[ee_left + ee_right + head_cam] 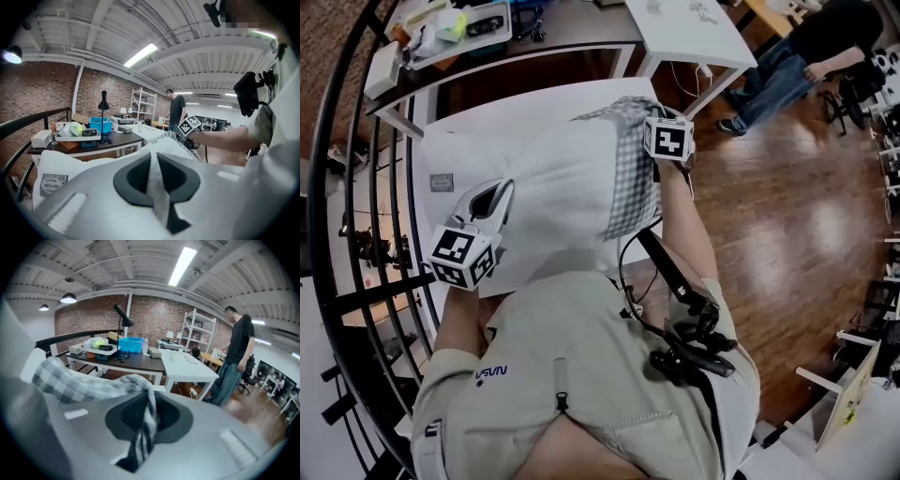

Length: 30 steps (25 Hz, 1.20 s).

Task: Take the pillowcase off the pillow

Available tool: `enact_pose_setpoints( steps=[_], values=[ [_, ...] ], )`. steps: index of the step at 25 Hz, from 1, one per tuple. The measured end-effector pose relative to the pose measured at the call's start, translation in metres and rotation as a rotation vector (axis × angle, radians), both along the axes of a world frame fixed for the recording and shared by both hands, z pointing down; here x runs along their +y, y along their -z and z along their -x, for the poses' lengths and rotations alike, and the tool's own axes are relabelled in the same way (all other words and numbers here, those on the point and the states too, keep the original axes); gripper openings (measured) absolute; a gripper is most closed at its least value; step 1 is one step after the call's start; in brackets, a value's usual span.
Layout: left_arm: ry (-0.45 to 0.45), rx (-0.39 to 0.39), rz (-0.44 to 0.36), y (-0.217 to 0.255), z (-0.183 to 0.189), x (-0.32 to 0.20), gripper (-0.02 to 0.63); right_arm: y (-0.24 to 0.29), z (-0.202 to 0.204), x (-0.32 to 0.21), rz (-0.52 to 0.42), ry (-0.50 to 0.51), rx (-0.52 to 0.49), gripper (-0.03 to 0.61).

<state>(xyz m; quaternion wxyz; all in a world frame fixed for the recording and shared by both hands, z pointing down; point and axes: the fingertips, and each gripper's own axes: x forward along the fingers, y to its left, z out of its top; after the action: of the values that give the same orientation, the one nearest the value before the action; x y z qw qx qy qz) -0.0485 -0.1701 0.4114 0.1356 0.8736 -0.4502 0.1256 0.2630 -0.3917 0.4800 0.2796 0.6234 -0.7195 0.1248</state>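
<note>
Head view: pillow (553, 178) lying on desk (516, 105).
Left tongs (155, 183): clenched on white cloth, seemingly the pillow's.
Right tongs (144, 423): gripping checked pillowcase (79, 383).

Brick wall (93, 315), wooden floor (787, 234), white table (684, 33)

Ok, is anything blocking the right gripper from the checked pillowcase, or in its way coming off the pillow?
Nothing visible does. The right gripper is shut on the pillowcase, and the left gripper is shut on the white pillow.
</note>
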Motion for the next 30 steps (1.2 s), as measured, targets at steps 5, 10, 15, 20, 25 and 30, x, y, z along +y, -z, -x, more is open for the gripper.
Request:
enact_pose_setpoints(
  steps=[5, 10, 15, 20, 25, 30],
  values=[
    [0.068, 0.033, 0.031, -0.011, 0.025, -0.004, 0.020, -0.033, -0.054, 0.002, 0.084, -0.141, 0.011, 0.021],
    [0.088, 0.011, 0.084, -0.039, 0.033, -0.035, 0.025, -0.080, -0.069, 0.011, 0.141, -0.141, -0.087, 0.023],
    [0.092, -0.074, 0.075, -0.055, 0.033, -0.062, 0.139, -0.067, -0.053, 0.015, 0.059, -0.080, -0.191, 0.111],
    [0.086, -0.136, 0.005, -0.028, 0.025, -0.045, 0.303, -0.012, -0.024, 0.054, -0.082, 0.035, -0.238, 0.160],
    [0.009, -0.152, -0.010, -0.029, -0.017, 0.013, 0.318, -0.006, 0.017, 0.122, -0.100, 0.133, -0.247, 0.173],
    [-0.072, -0.211, 0.030, -0.058, -0.056, 0.057, 0.337, -0.022, 0.046, 0.183, -0.049, 0.178, -0.264, 0.199]
  ],
)
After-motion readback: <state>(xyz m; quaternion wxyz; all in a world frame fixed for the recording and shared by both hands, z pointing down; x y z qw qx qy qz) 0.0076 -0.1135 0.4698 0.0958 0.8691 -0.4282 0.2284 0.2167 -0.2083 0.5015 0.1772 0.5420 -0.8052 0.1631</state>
